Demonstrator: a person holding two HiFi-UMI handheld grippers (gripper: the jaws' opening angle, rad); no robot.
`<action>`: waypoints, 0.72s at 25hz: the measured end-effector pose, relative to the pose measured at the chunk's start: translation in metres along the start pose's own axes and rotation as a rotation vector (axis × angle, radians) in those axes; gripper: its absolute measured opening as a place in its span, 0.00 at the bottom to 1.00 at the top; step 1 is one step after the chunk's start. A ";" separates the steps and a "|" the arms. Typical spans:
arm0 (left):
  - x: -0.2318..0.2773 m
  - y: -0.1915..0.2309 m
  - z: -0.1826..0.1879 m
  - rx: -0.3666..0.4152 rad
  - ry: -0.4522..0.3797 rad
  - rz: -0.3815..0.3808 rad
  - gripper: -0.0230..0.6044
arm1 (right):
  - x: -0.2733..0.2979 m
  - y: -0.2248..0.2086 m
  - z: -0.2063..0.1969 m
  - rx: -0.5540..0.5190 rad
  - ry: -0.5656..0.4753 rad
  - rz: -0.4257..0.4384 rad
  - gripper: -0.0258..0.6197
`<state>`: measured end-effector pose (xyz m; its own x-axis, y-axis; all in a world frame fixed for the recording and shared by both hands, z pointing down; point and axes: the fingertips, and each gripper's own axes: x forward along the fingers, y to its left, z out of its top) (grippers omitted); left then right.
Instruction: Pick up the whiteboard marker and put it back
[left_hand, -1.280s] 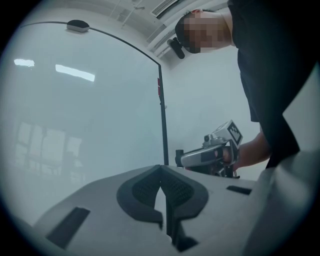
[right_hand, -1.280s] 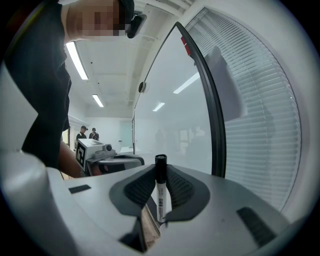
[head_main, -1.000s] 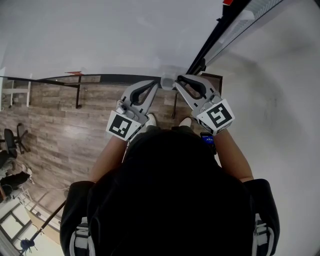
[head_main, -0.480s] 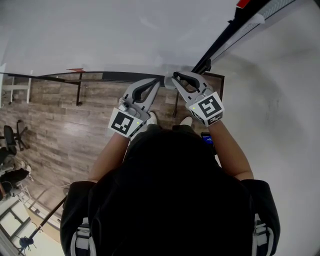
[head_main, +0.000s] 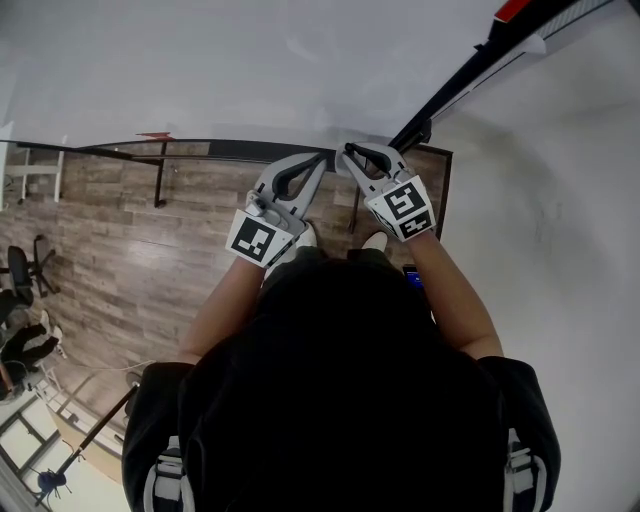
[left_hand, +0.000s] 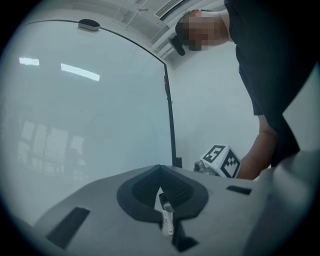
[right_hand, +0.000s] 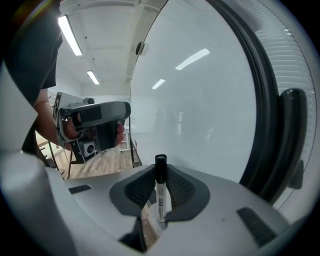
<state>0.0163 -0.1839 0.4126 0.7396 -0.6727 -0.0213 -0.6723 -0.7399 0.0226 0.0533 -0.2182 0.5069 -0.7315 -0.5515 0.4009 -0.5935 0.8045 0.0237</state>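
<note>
A whiteboard marker with a white body and a black cap stands upright between the jaws of my right gripper, which is shut on it. That gripper points at the whiteboard near its black frame. My left gripper is held level right beside it, tips almost touching. In the left gripper view its jaws are closed around a small white pen-like thing. The right gripper's marker cube shows beyond it. I cannot make out the marker in the head view.
The whiteboard's black lower edge runs left from the grippers. Below lies a wooden floor with office chairs at the far left and a thin black stand leg. A plain white wall fills the right.
My right gripper has sunk with the marker and come closer to the left gripper. The left gripper has stayed where it was.
</note>
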 end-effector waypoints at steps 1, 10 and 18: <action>-0.001 0.001 0.000 -0.003 0.002 0.003 0.04 | 0.002 0.000 -0.004 0.002 0.010 -0.004 0.13; 0.000 0.003 -0.002 0.001 -0.002 -0.008 0.04 | 0.017 -0.009 -0.028 0.010 0.076 -0.007 0.13; -0.002 0.006 0.000 0.002 0.003 0.002 0.04 | 0.028 -0.006 -0.052 0.001 0.133 0.001 0.13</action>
<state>0.0111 -0.1869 0.4130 0.7382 -0.6743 -0.0186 -0.6740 -0.7385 0.0203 0.0534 -0.2271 0.5656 -0.6811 -0.5170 0.5184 -0.5936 0.8044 0.0223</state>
